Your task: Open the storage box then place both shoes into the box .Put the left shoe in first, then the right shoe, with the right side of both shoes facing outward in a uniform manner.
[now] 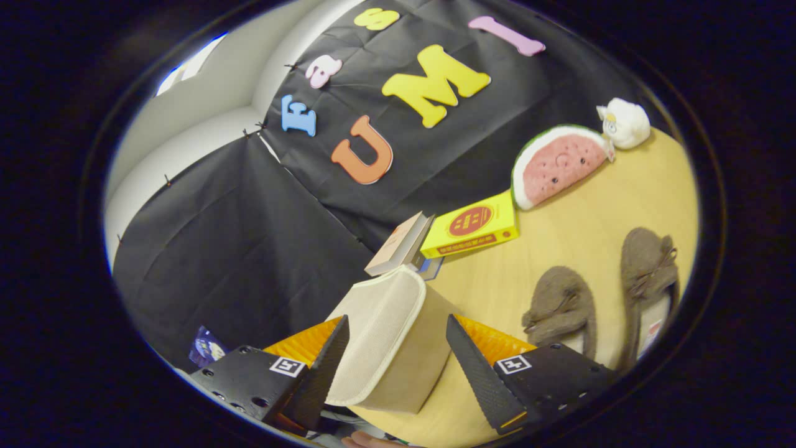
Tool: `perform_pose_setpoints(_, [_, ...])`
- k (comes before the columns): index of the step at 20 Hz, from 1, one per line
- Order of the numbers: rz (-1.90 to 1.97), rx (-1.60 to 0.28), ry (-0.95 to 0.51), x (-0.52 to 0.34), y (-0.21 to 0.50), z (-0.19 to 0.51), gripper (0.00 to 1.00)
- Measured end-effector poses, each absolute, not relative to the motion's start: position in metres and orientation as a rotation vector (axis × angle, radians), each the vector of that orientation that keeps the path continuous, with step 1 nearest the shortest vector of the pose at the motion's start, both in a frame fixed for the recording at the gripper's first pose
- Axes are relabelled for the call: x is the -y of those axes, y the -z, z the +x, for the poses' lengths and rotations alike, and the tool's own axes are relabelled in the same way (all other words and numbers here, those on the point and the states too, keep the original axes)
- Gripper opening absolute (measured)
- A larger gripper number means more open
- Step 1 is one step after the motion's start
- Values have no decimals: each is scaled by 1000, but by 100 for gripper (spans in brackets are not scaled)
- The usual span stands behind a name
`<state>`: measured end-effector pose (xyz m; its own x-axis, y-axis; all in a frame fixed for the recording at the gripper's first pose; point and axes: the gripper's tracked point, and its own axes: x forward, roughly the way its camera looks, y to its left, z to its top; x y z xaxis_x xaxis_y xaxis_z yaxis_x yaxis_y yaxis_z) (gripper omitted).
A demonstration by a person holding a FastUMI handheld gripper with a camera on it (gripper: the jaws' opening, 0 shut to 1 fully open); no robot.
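- Gripper [395,351] spread open, fingers well apart and pressing on nothing.
- Between the fingers: beige fabric storage box [392,342], tilted in the view, its lid panel with pale piping turned toward the camera; left finger [326,367] close against the box's edge, contact hard to judge; right finger [479,373] apart from the box wall.
- Standing on the light wooden surface [591,218], at its end near the black cloth wall.
- Beyond the right finger, on the surface: two brown fuzzy shoes [563,308], side by side, each with a small bow on top, the farther shoe [647,267] just beside the nearer one, both outside the box.
- Beyond the box: a leaning book [401,242] touching a yellow box [472,227] with a red round mark.
- Farther along the surface: watermelon-slice plush [556,165], and just beside it a small white plush [625,122].
- Below the box, a bit of a hand [367,440].
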<state>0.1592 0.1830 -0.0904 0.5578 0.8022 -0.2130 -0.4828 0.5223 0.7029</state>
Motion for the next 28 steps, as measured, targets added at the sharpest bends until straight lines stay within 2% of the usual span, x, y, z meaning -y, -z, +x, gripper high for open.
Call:
perform_pose_setpoints(3, [733,-676,-940,-218,102,164,95])
perform_pose_setpoints(10, [891,-892,-1059,-254,119,155,95])
perform_pose_setpoints(11, [921,-919,-1073,-257,115,153,91])
perform_pose_setpoints(12, [938,-938,-1062,-260,115,154,80])
perform_pose_setpoints(13, [932,-948,-1043,-259,118,157,76])
perform_pose_setpoints(14, [937,-956,-1033,-260,117,158,64])
perform_pose_setpoints(17, [934,-945,-1007,-251,108,157,52])
perform_pose_setpoints(20, [940,-924,-1018,-249,86,153,12])
perform_pose_setpoints(23, [893,-901,-998,-250,65,149,11])
perform_pose_setpoints(24, [884,-897,-988,-256,60,149,3])
perform_pose_setpoints(28, [881,-840,-996,-275,9,144,3])
